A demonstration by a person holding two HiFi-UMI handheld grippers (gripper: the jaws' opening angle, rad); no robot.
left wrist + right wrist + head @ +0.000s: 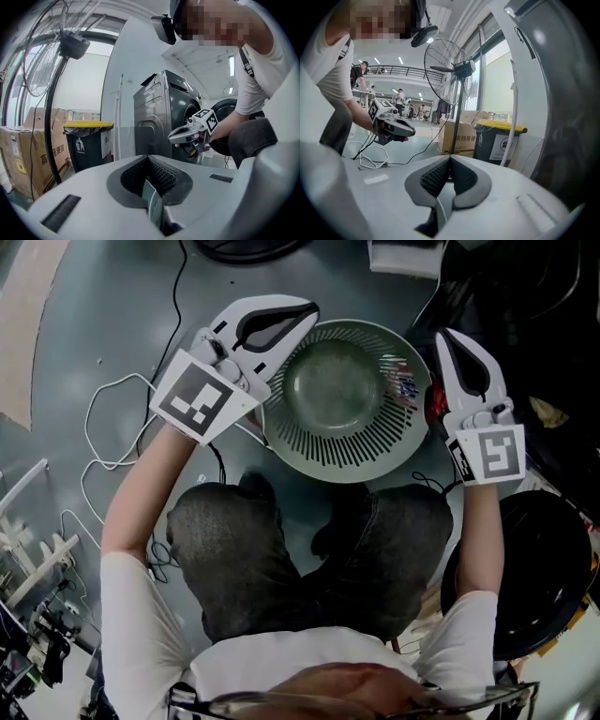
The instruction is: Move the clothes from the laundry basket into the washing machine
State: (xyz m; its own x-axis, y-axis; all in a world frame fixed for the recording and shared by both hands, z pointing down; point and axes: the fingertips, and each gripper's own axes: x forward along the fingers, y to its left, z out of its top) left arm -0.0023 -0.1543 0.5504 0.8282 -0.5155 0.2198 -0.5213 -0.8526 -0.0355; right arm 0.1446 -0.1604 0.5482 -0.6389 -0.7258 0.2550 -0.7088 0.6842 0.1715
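A round pale-green slotted laundry basket (328, 470) sits on the grey floor in front of the person's knees. Its bowl looks bare, apart from a small red and blue patch (405, 385) near the right rim. My left gripper (305, 320) is shut on the basket's upper-left rim, and a thin slotted slice of that rim (153, 206) shows between its pads. My right gripper (445, 338) is shut on the right rim (440, 211). The grey washing machine (159, 112) stands behind the right gripper (187, 136), its round door (227, 126) open.
A dark bin with a yellow lid (89, 140) and cardboard boxes (28, 159) stand left of the washer. A standing fan (454, 70) rises beside them. White cable (103, 427) loops over the floor at left. A black round door (534, 568) lies at lower right.
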